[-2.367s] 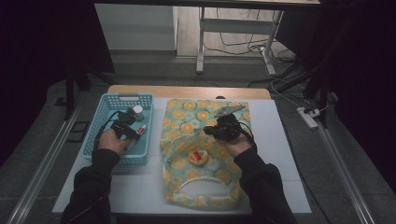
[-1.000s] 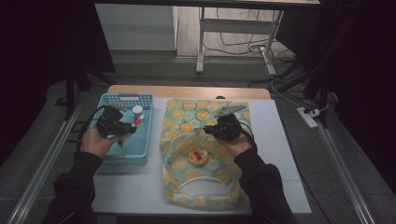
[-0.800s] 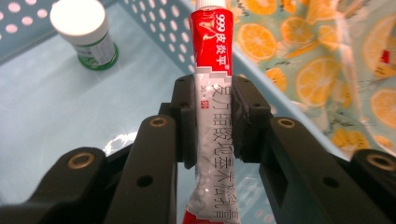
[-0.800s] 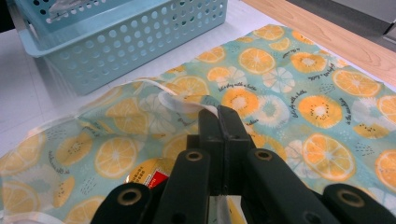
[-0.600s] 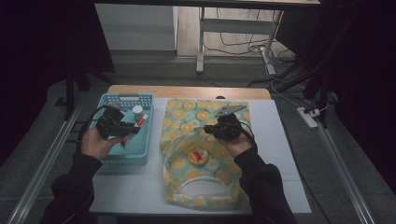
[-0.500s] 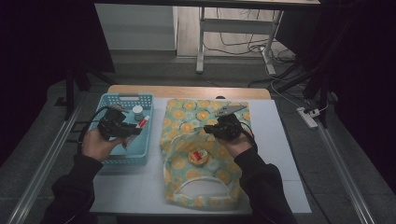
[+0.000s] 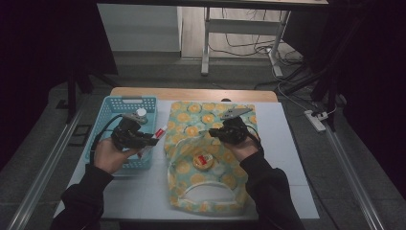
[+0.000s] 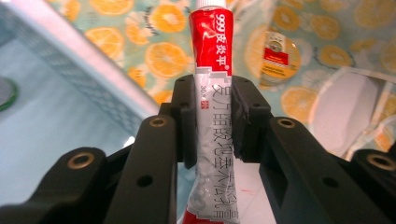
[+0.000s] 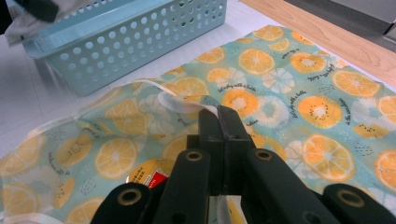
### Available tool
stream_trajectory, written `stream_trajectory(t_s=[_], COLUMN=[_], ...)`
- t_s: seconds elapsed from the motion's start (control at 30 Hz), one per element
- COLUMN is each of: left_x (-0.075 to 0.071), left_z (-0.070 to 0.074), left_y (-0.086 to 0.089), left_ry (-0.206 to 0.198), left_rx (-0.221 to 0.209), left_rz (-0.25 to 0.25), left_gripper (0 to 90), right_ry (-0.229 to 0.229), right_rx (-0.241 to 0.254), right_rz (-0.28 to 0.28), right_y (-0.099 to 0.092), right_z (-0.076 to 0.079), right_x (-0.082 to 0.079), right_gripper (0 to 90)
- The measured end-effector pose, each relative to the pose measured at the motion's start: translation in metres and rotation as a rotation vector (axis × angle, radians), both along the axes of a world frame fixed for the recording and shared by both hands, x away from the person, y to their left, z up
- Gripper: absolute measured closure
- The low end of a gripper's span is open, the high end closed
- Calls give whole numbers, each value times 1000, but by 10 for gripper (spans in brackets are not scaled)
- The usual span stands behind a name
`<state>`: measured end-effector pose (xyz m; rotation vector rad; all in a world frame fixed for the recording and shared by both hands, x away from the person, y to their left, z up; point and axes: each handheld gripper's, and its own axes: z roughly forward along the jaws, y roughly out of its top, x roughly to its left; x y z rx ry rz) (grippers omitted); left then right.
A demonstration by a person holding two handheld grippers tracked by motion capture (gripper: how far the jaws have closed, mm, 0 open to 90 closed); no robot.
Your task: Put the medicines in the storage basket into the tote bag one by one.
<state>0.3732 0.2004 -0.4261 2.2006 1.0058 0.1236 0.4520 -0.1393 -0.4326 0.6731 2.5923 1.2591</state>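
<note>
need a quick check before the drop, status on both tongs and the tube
Left tongs shut on ointment tube, over basket rim. Right tongs shut on bag edge. Round tin in the opening.

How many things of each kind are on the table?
Tube: 1
Round tin: 1
Orange-print bag: 1
Blue basket: 1
Small white round item in the basket: 1
Total: 5

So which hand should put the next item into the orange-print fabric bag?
Left. Its gripper already clamps the red-and-silver ointment tube beside the bag, while the right gripper is shut on the bag's opening edge, lifting it.
</note>
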Motion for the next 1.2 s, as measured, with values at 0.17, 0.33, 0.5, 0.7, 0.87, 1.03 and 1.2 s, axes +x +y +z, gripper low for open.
stream_trajectory(t_s=[0.17, 0.33, 0.5, 0.7, 0.87, 1.03, 1.2], left_x=[-2, -4, -5, -5, -4, -1, 2], left_z=[-1, -4, -8, -11, -14, -17, -23], left_y=[-18, -34, -48, -65, -80, -95, -110], left_ry=[-4, -3, 4, 6, 7, 8, 3], left_rx=[-5, -1, -8, -6, -3, 3, 24], left_rz=[-42, -74, -101, -130, -159, -182, -197], left_gripper=[729, 730, 730, 730, 729, 729, 729], right_ry=[-2, -1, -2, -1, -2, 1, 1], right_rx=[2, 2, 2, 1, 4, 5, 8], right_rz=[0, -1, -1, 0, -1, -2, -2], right_y=[0, 0, 0, 0, 0, 0, 0], right_z=[0, 0, 0, 0, 0, 0, 0], right_x=[0, 0, 0, 0, 0, 0, 0], right_gripper=[899, 899, 899, 899, 899, 899, 899])
